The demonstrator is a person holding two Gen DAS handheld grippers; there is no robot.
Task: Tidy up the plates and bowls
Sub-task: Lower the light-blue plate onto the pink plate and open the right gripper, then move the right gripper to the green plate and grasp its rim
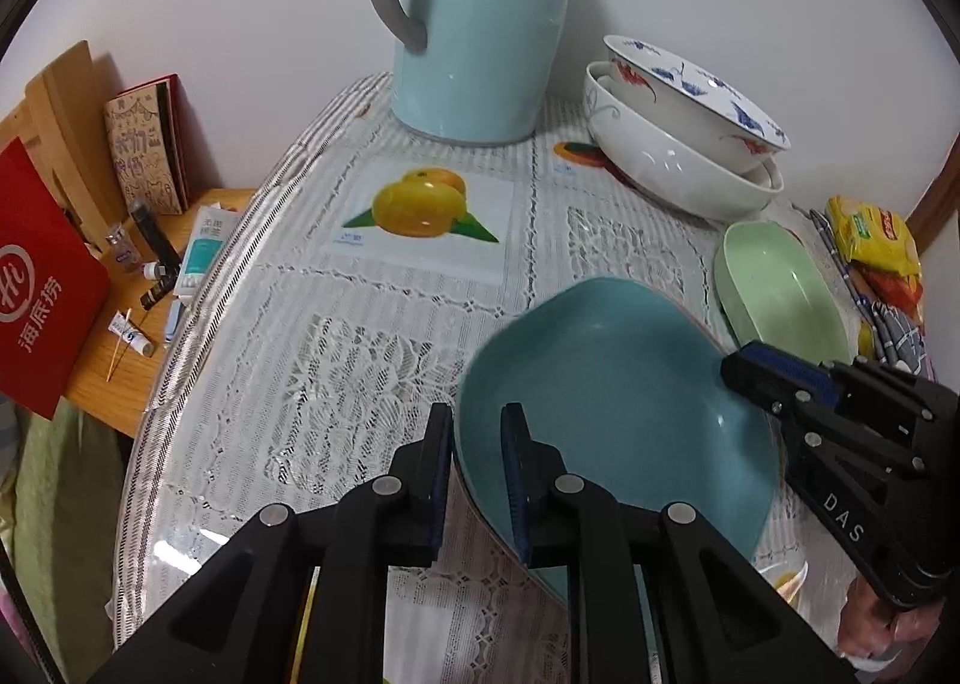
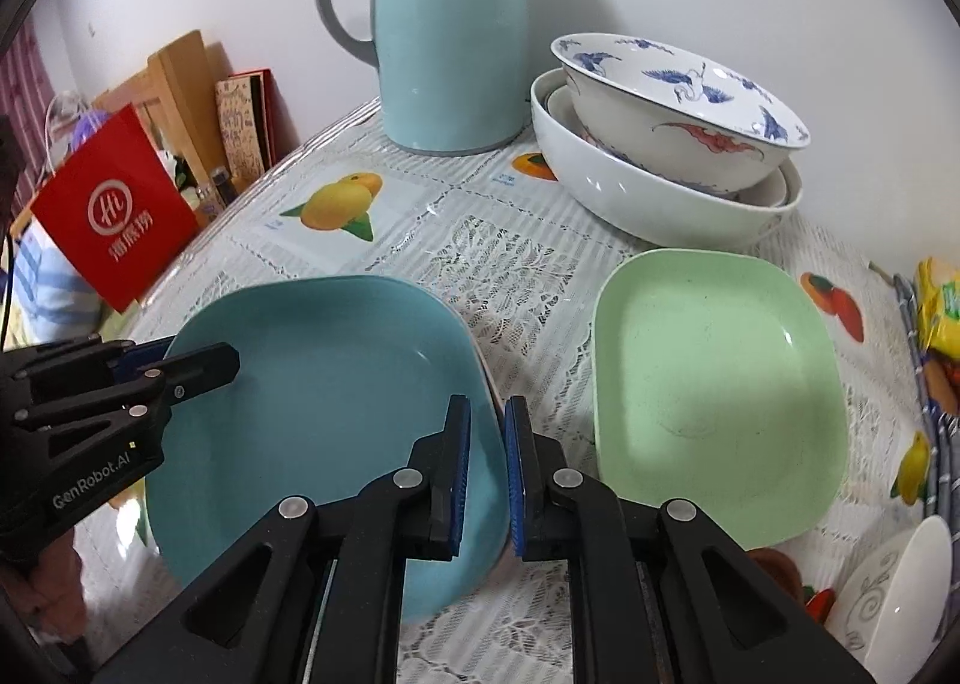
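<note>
A lace-patterned cloth with fruit pictures covers the table (image 1: 372, 324), which stands against a plain white wall.

The left gripper (image 1: 477, 468) has its two blue-padded fingers on either side of the left rim of the blue plate (image 1: 600, 384), one pad outside the rim and one inside it. The gap between the pads is narrow, and the frames do not settle whether they press on the rim. The right gripper (image 2: 487, 468) straddles the same plate's right rim in the same way, with a similarly narrow gap and the same doubt about contact. Each gripper shows in the other's view: the right one at the plate's far right edge in the left wrist view, the left one at the plate's left edge in the right wrist view. A bit of the person's hand shows beneath each.

The blue plate lies on the table at its near side. Just beside it to the right lies a light green plate (image 2: 714, 390), flat on the cloth. Behind the green plate, a blue-and-red patterned bowl (image 2: 678, 102) sits nested in a larger white bowl (image 2: 648, 192). A pale blue thermos jug (image 2: 450, 36) with a grey handle stands left of the bowls, near the wall. A red paper bag (image 2: 114, 210) stands off the table's left edge.
</note>
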